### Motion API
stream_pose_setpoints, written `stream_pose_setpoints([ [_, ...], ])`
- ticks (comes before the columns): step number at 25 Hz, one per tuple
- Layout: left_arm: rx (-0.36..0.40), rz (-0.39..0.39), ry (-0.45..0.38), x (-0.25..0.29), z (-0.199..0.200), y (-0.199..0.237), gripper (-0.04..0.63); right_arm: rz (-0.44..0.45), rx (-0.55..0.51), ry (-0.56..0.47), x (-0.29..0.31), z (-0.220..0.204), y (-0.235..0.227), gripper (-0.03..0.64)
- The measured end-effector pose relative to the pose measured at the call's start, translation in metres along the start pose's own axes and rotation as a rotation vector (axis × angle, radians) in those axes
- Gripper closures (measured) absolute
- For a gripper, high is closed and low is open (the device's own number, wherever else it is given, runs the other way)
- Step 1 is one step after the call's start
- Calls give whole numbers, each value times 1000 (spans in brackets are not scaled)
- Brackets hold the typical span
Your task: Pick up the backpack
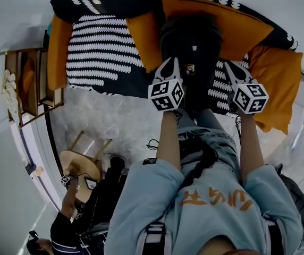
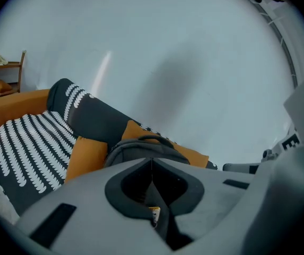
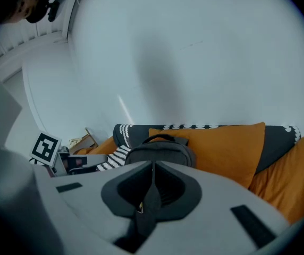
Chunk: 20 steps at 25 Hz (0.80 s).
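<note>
A dark grey backpack stands upright on the sofa, leaning against a big orange cushion. Both grippers hover in front of it without touching it. My left gripper is at its lower left and my right gripper at its lower right. In the left gripper view the jaws are shut with nothing between them, and the backpack with its top handle rises just beyond. In the right gripper view the jaws are likewise shut and empty, with the backpack straight ahead.
The sofa has a black-and-white patterned cover and more orange cushions. A wooden shelf stands at the left. A round wooden stool and a seated person are at the lower left on the pale floor.
</note>
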State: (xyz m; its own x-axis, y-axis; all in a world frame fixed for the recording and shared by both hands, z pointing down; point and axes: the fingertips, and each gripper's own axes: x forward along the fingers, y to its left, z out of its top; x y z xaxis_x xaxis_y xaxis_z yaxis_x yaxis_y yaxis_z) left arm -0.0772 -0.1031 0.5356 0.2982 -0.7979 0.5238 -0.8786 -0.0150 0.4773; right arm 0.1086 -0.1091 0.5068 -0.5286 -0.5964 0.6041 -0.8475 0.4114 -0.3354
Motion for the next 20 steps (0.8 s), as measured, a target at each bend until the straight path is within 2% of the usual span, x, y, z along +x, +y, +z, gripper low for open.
stream_pose_setpoints([
  [6, 16, 42, 44, 14, -2, 16, 572, 0, 13, -4, 23, 8, -12, 570],
  [9, 19, 69, 82, 22, -6, 29, 571, 21, 25, 44, 42, 6, -17, 434],
  [11, 26, 89, 105, 30, -10, 38, 565, 20, 34, 76, 54, 1, -25, 407],
  [12, 26, 95, 118, 34, -13, 41, 540, 19, 40, 91, 59, -2, -29, 402],
  [14, 17, 96, 147, 43, -19, 48, 427, 20, 51, 120, 70, -8, -36, 389],
  [15, 15, 97, 160, 48, -21, 51, 402, 22, 54, 134, 76, -11, -40, 381],
  [20, 9, 120, 181, 68, -18, 69, 367, 49, 80, 203, 103, -16, -48, 358],
])
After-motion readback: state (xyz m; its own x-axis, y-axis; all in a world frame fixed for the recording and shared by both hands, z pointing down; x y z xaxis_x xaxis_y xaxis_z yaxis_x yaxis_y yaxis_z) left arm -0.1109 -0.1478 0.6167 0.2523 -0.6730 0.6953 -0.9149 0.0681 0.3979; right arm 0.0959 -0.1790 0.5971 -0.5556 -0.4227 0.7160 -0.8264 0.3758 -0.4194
